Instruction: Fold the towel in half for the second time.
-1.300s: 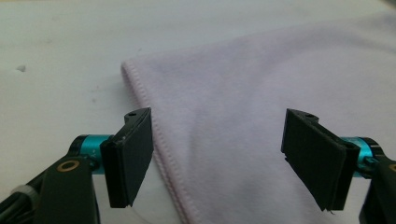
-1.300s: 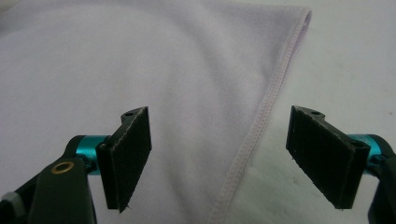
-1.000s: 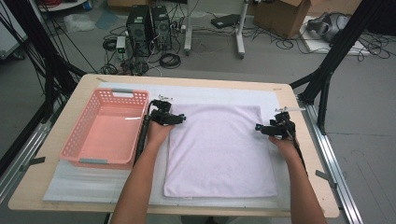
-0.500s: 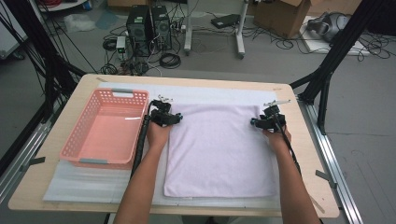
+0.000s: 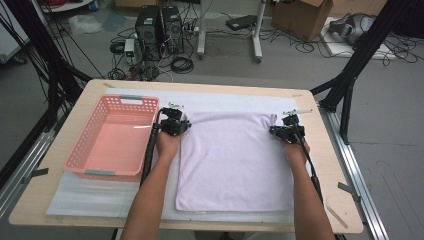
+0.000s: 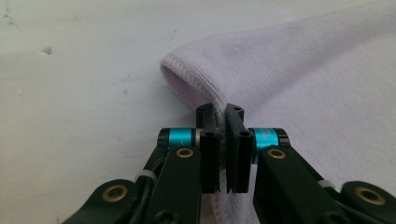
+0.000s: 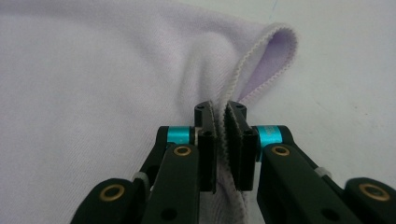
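Between our left gripper (image 5: 181,126) fingers (image 6: 208,140) we are pinching the lilac towel's (image 5: 232,160) hem | right gripper (image 5: 278,131) fingers (image 7: 236,144) are clamping the opposite far corner | towel is lying flat on the desk (image 5: 320,150) | pink basket (image 5: 114,140) is sitting beside the left fingers.

Place: the robotics lab I operate in remotely.
Evidence: computer towers (image 5: 160,27), tangled floor cables (image 5: 310,42), cardboard box (image 5: 297,17), black frame struts (image 5: 357,60) around my desk (image 5: 320,165).
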The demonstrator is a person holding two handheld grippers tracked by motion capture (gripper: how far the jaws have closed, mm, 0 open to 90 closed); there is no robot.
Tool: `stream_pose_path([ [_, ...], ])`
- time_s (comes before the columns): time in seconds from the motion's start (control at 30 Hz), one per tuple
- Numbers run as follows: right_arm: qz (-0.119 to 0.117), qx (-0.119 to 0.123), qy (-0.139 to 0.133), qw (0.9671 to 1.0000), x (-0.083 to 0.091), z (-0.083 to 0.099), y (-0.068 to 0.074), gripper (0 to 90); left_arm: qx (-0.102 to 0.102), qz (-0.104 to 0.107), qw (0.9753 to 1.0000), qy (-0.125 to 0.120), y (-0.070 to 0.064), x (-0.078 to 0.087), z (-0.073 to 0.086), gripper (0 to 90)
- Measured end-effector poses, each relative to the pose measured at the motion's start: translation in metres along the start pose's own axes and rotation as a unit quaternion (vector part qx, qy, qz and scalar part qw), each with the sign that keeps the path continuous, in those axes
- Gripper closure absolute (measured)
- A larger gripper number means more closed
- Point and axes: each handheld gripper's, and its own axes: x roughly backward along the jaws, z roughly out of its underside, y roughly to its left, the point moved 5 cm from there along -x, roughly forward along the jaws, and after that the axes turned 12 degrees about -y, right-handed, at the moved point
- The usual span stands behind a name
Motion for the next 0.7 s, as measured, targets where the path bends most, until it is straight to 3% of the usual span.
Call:
stream_pose_path([
  [0.1,0.006,-0.003,-0.014,0.9999,0.004,-0.003,-0.003,83.7,0.026,0.005,0.9991,-0.032,0.000,0.007,-0.011,85.6],
  [0.2,0.004,-0.007,-0.035,0.9994,0.010,-0.009,-0.003,83.6,0.010,0.004,0.9987,-0.050,-0.005,0.014,-0.019,85.6],
  [0.33,-0.001,0.004,-0.041,0.9992,0.020,-0.009,0.000,83.6,0.014,0.020,0.9979,-0.060,-0.010,0.026,-0.022,85.6],
  [0.4,-0.009,-0.006,-0.051,0.9986,0.028,-0.009,0.000,83.6,0.024,0.027,0.9966,-0.074,-0.012,0.035,-0.023,85.6],
  [0.53,-0.023,-0.006,-0.042,0.9988,0.045,-0.008,0.003,83.5,0.008,0.032,0.9961,-0.081,-0.020,0.052,-0.020,85.5],
  [0.7,-0.036,0.006,-0.060,0.9975,0.073,-0.014,0.016,83.1,-0.005,0.042,0.9955,-0.085,-0.032,0.076,-0.014,85.5],
])
